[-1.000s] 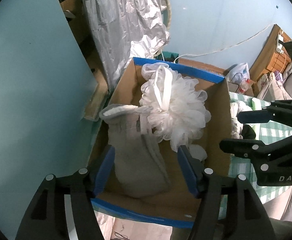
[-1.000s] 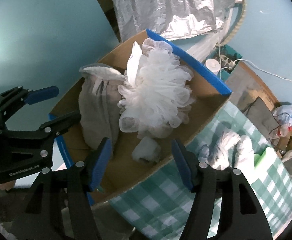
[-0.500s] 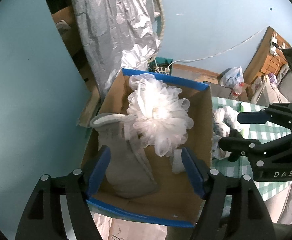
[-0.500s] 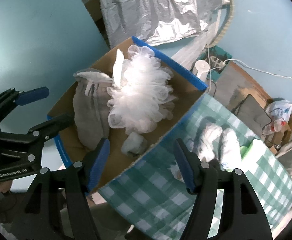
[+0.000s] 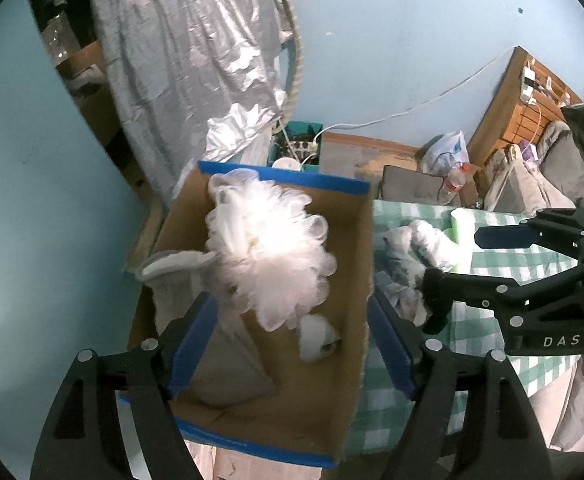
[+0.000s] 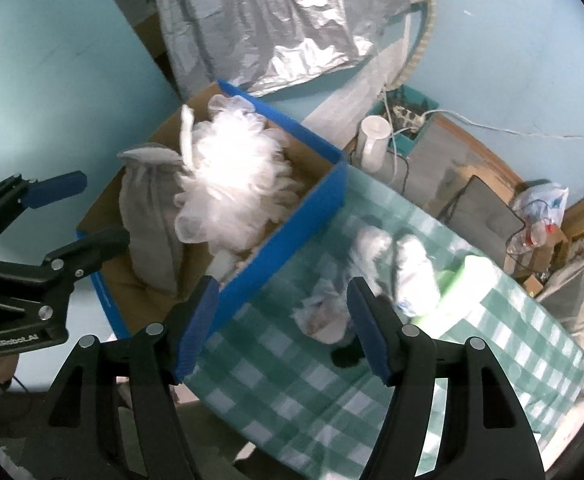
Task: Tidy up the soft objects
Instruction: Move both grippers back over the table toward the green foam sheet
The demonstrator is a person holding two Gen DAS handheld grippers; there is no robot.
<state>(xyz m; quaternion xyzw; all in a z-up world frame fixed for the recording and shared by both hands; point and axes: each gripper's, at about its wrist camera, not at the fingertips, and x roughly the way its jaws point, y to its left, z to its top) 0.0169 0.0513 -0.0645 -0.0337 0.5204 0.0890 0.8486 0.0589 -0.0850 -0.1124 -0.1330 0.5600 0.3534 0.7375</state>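
A cardboard box (image 5: 356,280) with blue-taped rims (image 6: 284,228) holds a white mesh bath pouf (image 5: 268,256) (image 6: 232,184), a grey cloth pouch (image 5: 180,276) (image 6: 148,216) and a small white ball (image 5: 316,338). On the green checked tablecloth (image 6: 292,384) to the right of the box lie crumpled white cloths (image 6: 380,268) (image 5: 416,256) and a light green roll (image 6: 468,284) (image 5: 462,232). My left gripper (image 5: 292,344) is open and empty above the box. My right gripper (image 6: 282,328) is open and empty above the cloth near the box's edge.
A silver foil sheet (image 5: 196,60) hangs on the blue wall behind the box. A white cup (image 6: 374,140), cables, a plastic bag (image 5: 448,152) and wooden furniture (image 5: 524,116) stand beyond the table.
Both grippers have pulled back and up from the box. The right gripper has swung right, over the checked cloth and the white cloths. Both stay open.
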